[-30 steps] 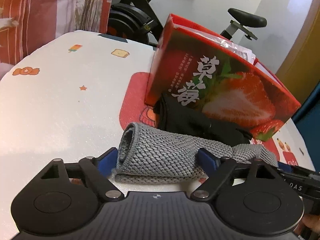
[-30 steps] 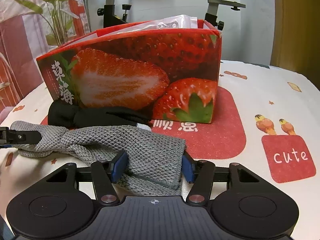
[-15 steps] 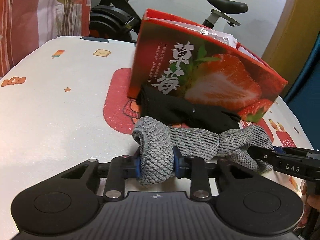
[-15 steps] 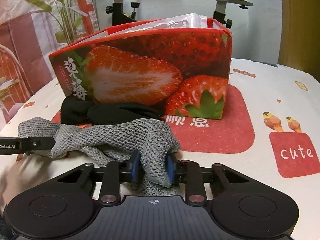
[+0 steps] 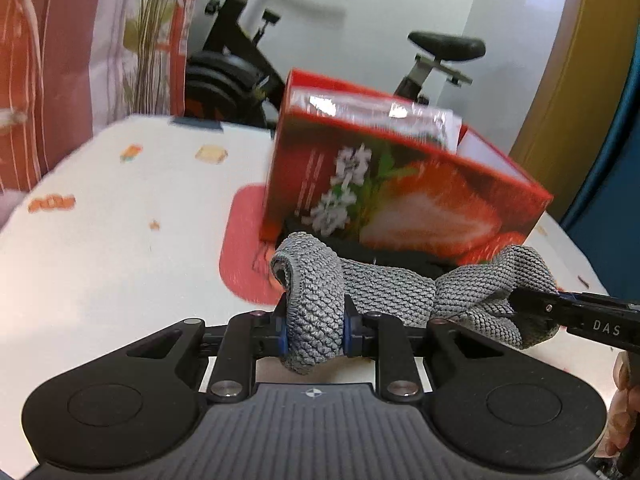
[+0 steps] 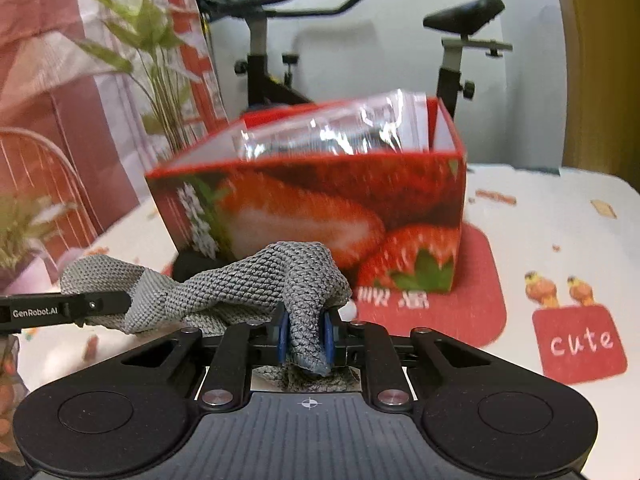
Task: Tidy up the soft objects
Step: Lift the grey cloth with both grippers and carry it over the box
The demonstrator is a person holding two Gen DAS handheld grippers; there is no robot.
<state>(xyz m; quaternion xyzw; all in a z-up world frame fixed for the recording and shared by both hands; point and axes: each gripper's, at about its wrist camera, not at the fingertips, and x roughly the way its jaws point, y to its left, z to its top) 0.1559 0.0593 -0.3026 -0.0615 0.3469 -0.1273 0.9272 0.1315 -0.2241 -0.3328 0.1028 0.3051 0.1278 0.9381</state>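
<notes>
Pinching one end each of the grey knit cloth point(image 5: 384, 288), both tools point forward and downward over the worktop point(image 5: 100, 248). Left tool point(image 5: 314, 328): blue pads pressed onto a bunched fold of the cloth, jaws closing the last bit, fabric squeezed tight between them. Right tool point(image 6: 306, 336): jaws nearly together, clamped on the other bunched end, a tail of cloth hanging below the pads. In the left wrist view the right tool enters from the right edge, its black finger point(image 5: 576, 312) gripping the cloth's far end; a bit of the person's hand point(image 5: 622, 404) shows at the lower right. In the right wrist view the left tool's finger point(image 6: 68, 308) comes in from the left edge, holding the other end. The cloth stretches between the two tools, twisted in the middle, and looks lifted off the worktop, though blur makes that hard to confirm. Just behind it stands a red strawberry box point(image 6: 320, 208), open on top with clear plastic packets point(image 6: 332, 132) sticking out. A black soft item point(image 6: 192, 266) lies at the box's base, mostly hidden by the cloth. The worktop cover is white with red patches, one reading "cute" point(image 6: 580, 342). An exercise bike point(image 6: 276, 60) and a patterned curtain point(image 5: 60, 60) sit behind.
</notes>
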